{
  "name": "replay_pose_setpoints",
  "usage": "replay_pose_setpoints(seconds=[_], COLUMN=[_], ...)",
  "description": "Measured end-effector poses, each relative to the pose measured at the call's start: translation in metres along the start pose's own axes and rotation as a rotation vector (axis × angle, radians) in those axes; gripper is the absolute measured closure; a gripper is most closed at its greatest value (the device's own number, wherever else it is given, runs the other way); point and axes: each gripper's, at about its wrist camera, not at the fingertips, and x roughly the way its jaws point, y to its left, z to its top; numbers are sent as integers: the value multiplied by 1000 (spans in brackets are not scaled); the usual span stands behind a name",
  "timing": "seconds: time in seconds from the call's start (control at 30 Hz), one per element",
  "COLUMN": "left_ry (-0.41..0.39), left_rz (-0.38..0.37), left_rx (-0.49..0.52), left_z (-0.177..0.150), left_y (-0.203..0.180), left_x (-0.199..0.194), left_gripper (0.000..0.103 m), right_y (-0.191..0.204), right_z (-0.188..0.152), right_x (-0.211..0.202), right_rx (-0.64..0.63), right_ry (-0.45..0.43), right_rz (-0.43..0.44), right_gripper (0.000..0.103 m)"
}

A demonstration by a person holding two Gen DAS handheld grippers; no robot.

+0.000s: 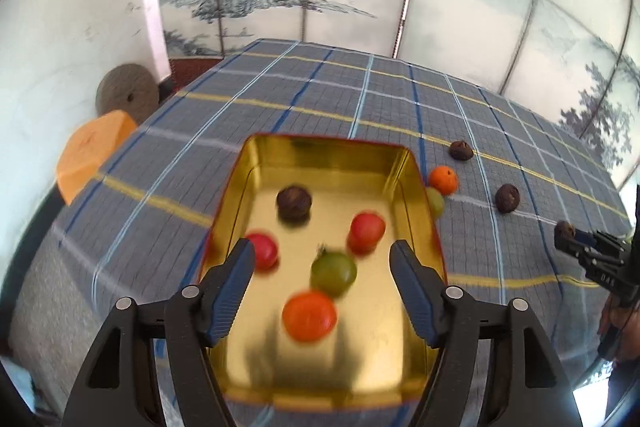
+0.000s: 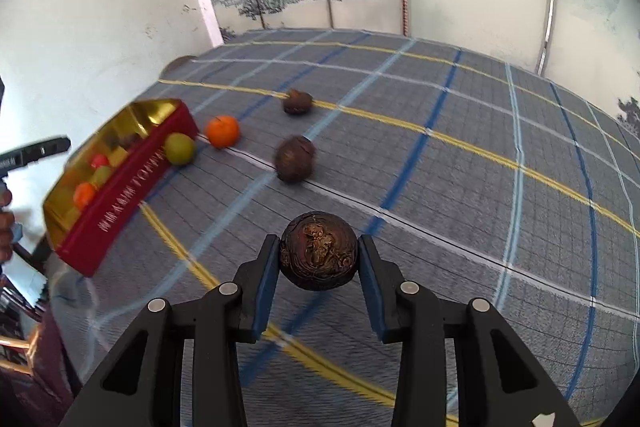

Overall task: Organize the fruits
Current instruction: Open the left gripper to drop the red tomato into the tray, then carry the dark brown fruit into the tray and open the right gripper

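A gold tin [image 1: 328,151] with red outer walls [image 2: 120,203] lies on the checked cloth. Inside it are a brown fruit [image 1: 294,203], two red fruits [image 1: 366,231] [image 1: 262,250], a green fruit [image 1: 333,273] and an orange fruit [image 1: 309,315]. My left gripper [image 1: 322,247] hangs open above the tin, nothing between its fingers. My right gripper [image 2: 318,247] is shut on a dark brown wrinkled fruit [image 2: 318,251], lifted off the cloth. On the cloth beside the tin lie a green fruit [image 2: 180,148], an orange fruit [image 2: 222,131] and two brown fruits [image 2: 297,101] [image 2: 295,158].
The blue-grey checked cloth [image 1: 280,99] covers the table up to a painted screen and a white wall. Off its left edge stand an orange box [image 1: 94,155] and a round grey stone disc [image 1: 127,97]. A person's hand [image 1: 616,319] holds the right gripper.
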Motion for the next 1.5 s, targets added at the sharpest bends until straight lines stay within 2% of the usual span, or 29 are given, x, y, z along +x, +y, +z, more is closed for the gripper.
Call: replay_pose_setpoints(seconds=[0.1,0.3,0.4,0.57,0.83,1.5], left_ry=[23,-25,-47,-62,-59,-57], left_rz=[-9,22,47,67,102,161], left_rx=[-30,-37,-20,-19,-27,0], left_z=[-18,-36,-39,-42,-46,-54], left_y=[7,11,10,15,28,35], left_x=[-13,-40,-48,-56,-56,-50], left_gripper=[32,32,32,32,32,32], right_y=[28,104,142,191,228,247], right_z=[12,38,48,52,44,40], right_x=[-10,-19,-10,16,50,77], right_rx=[-40,-147,-191,-248,-304,-326], right_ry=[-27,-59,-47,6,87,155], right_rz=[56,213,286,345,339,310], right_gripper=[67,67,67,67,67,67])
